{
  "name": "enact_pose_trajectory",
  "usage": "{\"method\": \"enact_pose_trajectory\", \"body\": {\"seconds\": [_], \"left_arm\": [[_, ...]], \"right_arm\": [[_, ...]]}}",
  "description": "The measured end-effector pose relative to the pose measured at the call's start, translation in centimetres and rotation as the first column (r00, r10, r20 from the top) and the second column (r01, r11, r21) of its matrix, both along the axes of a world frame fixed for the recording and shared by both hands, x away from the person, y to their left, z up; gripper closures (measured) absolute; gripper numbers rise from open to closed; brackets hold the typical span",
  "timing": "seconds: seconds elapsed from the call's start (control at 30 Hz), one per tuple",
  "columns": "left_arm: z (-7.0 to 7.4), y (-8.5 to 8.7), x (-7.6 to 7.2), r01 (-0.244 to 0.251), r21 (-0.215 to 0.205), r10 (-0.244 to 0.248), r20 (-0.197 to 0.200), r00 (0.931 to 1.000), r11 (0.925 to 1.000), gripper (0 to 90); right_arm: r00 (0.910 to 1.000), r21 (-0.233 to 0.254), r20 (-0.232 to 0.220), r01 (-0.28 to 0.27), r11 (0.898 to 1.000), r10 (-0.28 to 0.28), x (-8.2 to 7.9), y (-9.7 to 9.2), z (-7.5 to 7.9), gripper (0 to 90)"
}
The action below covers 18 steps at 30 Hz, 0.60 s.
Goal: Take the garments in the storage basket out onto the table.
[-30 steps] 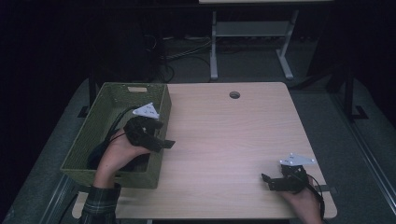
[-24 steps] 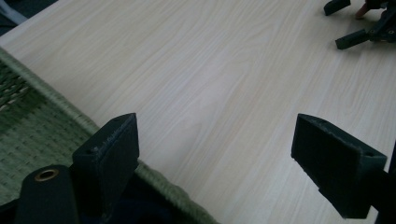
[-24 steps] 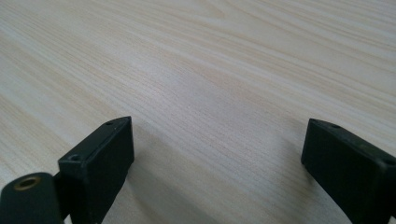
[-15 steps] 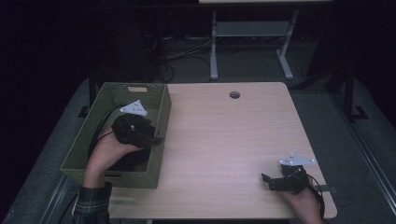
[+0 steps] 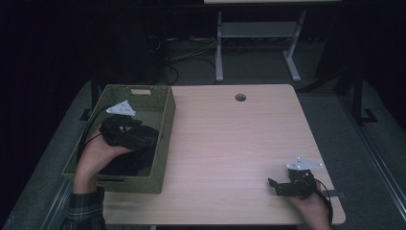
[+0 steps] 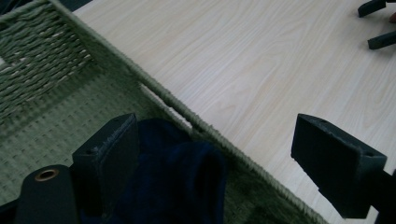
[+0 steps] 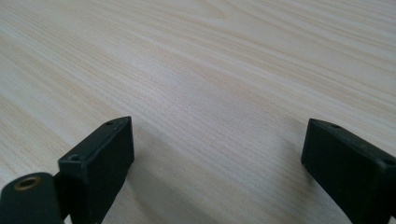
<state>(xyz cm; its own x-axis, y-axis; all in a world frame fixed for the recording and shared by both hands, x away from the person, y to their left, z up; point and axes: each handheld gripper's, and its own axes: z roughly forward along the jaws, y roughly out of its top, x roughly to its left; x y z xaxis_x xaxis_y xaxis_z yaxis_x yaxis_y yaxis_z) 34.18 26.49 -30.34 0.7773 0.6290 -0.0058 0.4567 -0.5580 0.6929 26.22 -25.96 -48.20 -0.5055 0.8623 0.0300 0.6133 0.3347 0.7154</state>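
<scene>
A green woven basket [image 5: 165, 129] stands on the left part of the pale wooden table [image 5: 230, 139]. A dark blue cloth [image 5: 129, 163] lies bunched inside it. My left gripper [image 5: 146, 139] hangs over the cloth inside the basket and is open, with nothing between its jaws. In the left gripper view the left gripper [image 6: 219, 163] straddles the basket rim [image 6: 187, 116], with the cloth [image 6: 177, 182] just below its left jaw. My right gripper [image 5: 274, 186] rests open near the table's front right corner; the right gripper [image 7: 215, 168] has bare table [image 7: 210, 70] between its jaws.
A round cable hole [image 5: 240, 97] sits at the table's far edge. Behind the table stand a white desk frame [image 5: 219, 48] and cables on the dark floor. The other gripper [image 6: 373, 23] appears far off in the left gripper view.
My left gripper has drawn back leftward from over the basket's right rim to above the cloth inside the basket. The right gripper has stayed put.
</scene>
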Motion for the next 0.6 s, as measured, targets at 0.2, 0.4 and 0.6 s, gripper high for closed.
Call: {"method": "enact_pose_trajectory", "body": {"seconds": [0.2,0.4,0.6], "left_arm": [[0.2,1.5,-0.1,-0.036,0.010,0.036,0.012,0.9993,0.9993,15.0],[0.1,3.4,-0.1,-0.086,0.004,0.086,0.016,0.9962,0.9963,14.9],[-0.3,4.7,0.1,-0.119,0.004,0.119,0.006,0.9929,0.9929,14.9]], "right_arm": [[1.0000,0.000,0.001,0.000,1.000,0.000,0.0,0.0,0.0,9.0],[1.0000,0.000,0.000,-0.001,1.000,0.001,0.0,0.0,0.0,9.1],[1.0000,-0.001,0.001,-0.001,1.000,0.001,0.0,0.0,0.0,9.1]]}}
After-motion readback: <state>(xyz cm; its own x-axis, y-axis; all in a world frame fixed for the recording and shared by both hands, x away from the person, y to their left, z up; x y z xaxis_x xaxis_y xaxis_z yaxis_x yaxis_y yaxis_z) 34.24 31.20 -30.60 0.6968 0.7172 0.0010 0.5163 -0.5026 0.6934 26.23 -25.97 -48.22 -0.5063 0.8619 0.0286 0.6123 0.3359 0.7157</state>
